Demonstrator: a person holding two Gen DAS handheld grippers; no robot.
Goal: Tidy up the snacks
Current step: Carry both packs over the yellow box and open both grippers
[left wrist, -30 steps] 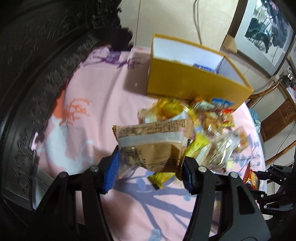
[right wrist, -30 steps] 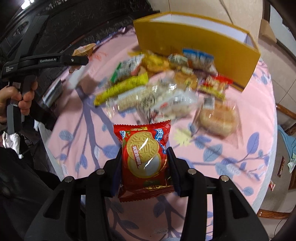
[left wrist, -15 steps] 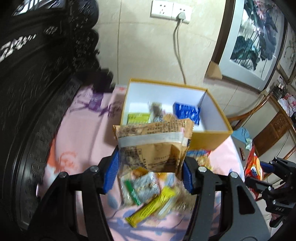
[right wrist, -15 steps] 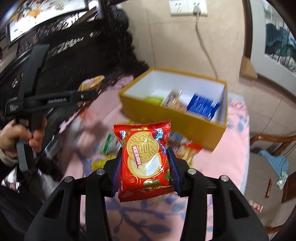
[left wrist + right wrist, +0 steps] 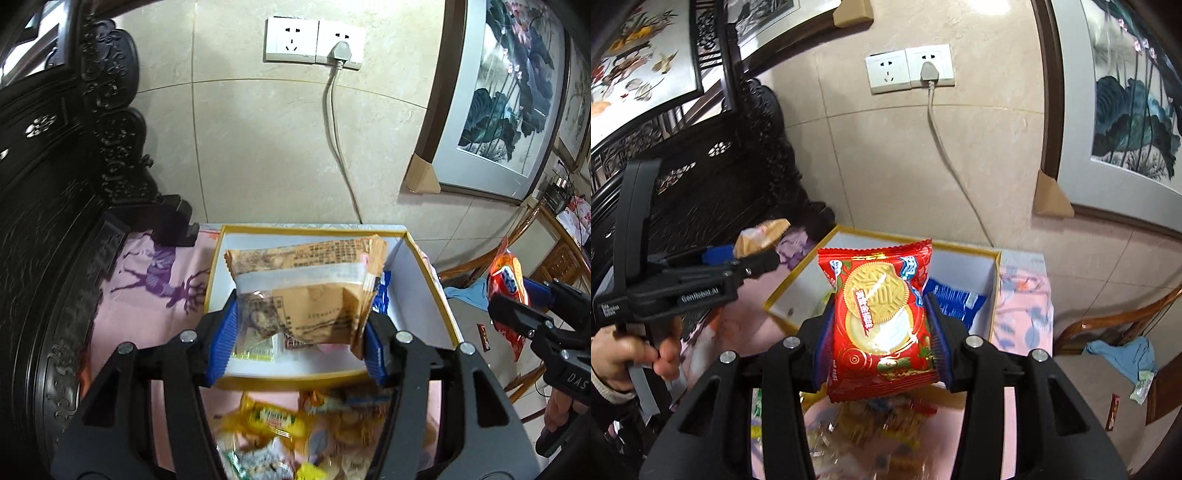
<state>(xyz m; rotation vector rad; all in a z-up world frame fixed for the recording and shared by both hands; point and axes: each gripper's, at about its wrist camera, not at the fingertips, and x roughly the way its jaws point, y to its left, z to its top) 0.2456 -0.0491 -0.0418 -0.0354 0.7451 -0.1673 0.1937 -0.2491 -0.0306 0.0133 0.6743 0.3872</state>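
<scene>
Beige wall tiles with a double socket and a plugged-in white cable rise behind a desk under a pink printed cloth. The left gripper has its jaws closed on a tan snack packet, held upright above the open yellow box, whose white interior shows a blue packet and a few small wrappers; much of its floor is bare. The right gripper has its jaws pinched on a red biscuit packet, also raised over the near edge of the box. Loose snacks lie blurred in a heap on the cloth just in front of the box's near wall. Dark carved wooden furniture crowds the left side of the desk, close to the box. Framed paintings lean against the wall on the right, and a wooden chair stands beside the desk's right edge.
</scene>
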